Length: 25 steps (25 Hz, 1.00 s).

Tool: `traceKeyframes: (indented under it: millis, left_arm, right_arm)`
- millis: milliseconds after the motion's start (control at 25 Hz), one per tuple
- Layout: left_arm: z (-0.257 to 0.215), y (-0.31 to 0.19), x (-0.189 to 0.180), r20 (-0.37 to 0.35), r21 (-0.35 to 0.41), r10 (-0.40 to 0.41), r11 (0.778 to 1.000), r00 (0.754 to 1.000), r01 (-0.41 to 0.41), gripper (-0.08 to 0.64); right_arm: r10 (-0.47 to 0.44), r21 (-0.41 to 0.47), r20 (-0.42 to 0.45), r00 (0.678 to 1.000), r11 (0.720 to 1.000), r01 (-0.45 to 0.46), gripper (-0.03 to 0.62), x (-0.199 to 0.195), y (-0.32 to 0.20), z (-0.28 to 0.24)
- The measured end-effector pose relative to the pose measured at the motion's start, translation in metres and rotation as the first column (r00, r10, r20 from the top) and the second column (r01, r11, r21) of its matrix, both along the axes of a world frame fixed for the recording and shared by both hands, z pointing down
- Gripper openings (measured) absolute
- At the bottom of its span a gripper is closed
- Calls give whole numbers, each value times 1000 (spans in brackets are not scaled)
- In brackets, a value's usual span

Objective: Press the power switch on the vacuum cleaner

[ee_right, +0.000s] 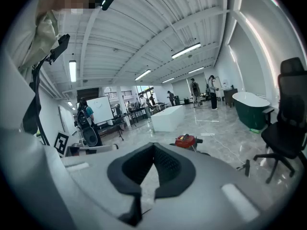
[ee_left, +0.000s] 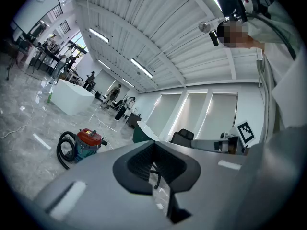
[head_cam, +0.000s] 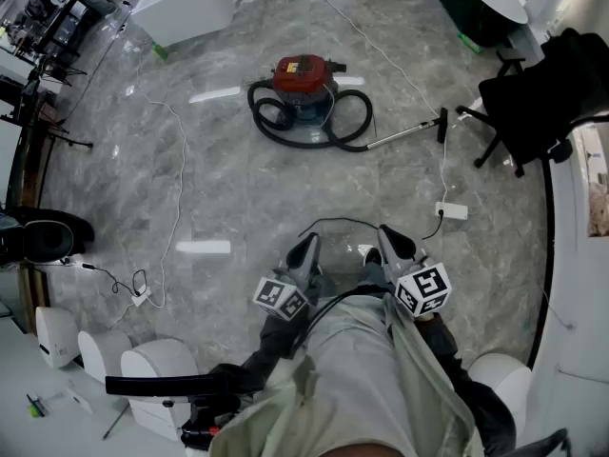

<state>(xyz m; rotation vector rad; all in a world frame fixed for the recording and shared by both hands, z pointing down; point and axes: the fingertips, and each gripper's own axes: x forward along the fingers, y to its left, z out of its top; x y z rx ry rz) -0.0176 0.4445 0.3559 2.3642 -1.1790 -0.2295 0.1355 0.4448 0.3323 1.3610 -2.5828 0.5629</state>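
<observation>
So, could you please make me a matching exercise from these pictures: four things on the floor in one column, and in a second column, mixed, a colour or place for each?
Column A
1. vacuum cleaner
2. hose
3. metal wand
4. office chair

Column B
a. black, at the right edge of the head view
b. red top
c. black, coiled on the floor at the vacuum cleaner's front and sides
d. lying flat on the floor, right of the vacuum cleaner

Pairs: 1-b, 2-c, 3-d, 4-a

Glossy, smooth grey marble-look floor [head_cam: 238,188]; shiny red-topped plastic vacuum cleaner [head_cam: 303,76] with a matt black hose [head_cam: 259,103]
</observation>
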Motion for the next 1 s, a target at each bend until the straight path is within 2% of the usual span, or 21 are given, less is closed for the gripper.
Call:
traceKeyframes:
  millis: [360,600,760,1000]
  left_arm:
    - [-1,2,15,36,30,36,999,999,-38,5]
    - [-3,0,10,58,46,44,998,997,-47,5]
    - [-6,0,-5,54,54,30,998,998,-33,5]
    - [-13,3,-48,46,74,-5,997,999,2,5]
  right_arm:
    - [-36,17,-4,999,999,36,2,-6,5,2]
    - [-57,66,-17,998,996,58,2,-17,4,-4]
    - [-70,112,-16,997,991,72,2,-31,6,-10]
    - [-127,219,-66,990,966,138,2,-80,11,-26]
